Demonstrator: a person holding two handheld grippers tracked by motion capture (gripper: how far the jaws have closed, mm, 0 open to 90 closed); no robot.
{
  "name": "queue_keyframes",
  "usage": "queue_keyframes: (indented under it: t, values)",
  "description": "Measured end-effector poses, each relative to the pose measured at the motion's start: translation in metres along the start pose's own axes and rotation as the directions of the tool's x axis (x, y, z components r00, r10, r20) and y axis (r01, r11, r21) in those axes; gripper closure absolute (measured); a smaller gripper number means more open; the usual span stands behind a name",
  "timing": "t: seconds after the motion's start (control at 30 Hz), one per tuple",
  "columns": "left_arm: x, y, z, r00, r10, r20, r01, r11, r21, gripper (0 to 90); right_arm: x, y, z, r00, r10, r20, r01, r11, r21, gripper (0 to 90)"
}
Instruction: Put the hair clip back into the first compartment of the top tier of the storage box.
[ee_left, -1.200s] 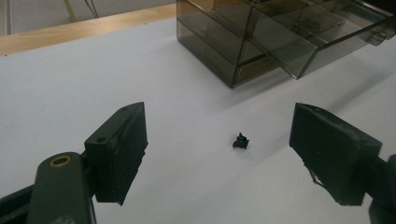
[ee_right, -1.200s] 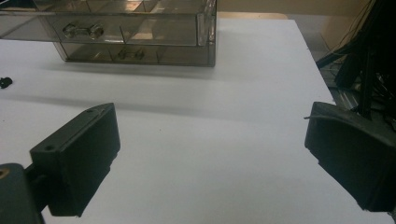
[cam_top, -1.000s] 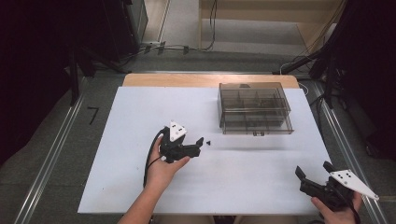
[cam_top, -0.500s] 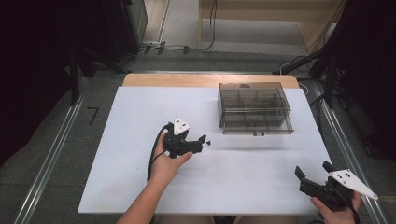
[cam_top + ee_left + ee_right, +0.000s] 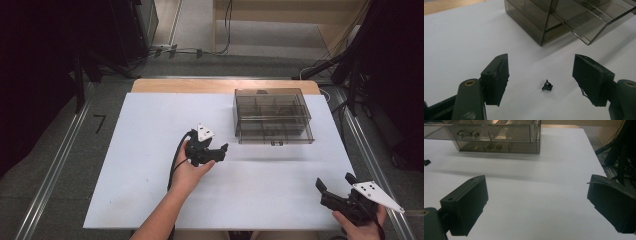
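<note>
Left gripper view has the tiny black clip [image 5: 547, 85] lying on the white surface [image 5: 461, 45], between the left tongs [image 5: 540, 80], which have just been closing but aren't touching it. Looks light, stiff, easy to flick; pinch its sides. Right tongs [image 5: 536, 205] spread, empty. No readable writing.

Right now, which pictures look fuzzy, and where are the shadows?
High view: soft all over, dark room edges. Left gripper view: the tiny black part is fairly sharp, the near pads blur. Right gripper view: the smoky drawer box throws a faint shadow band toward the camera.
</note>
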State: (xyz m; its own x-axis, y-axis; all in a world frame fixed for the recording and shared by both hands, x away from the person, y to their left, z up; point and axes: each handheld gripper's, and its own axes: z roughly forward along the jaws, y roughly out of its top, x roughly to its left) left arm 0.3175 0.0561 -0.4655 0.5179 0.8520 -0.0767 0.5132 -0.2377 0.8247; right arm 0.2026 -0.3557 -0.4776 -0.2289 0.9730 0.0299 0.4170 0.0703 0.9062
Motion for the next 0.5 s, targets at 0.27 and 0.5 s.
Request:
queue_keyframes:
  t: [0.27,0.5]
  values:
    - [-0.004,0.002,0.008,0.9998,0.01,0.017,-0.011,0.9995,0.031,36.8,0.0,0.0,0.0,1.0,0.007,0.0,-0.007,1.0,0.005,1.8]
    - [-0.002,0.003,0.013,0.9992,-0.007,0.04,0.005,0.9975,0.071,47.7,-0.001,0.0,0.001,0.9999,0.011,-0.004,-0.011,0.9999,0.008,1.8]
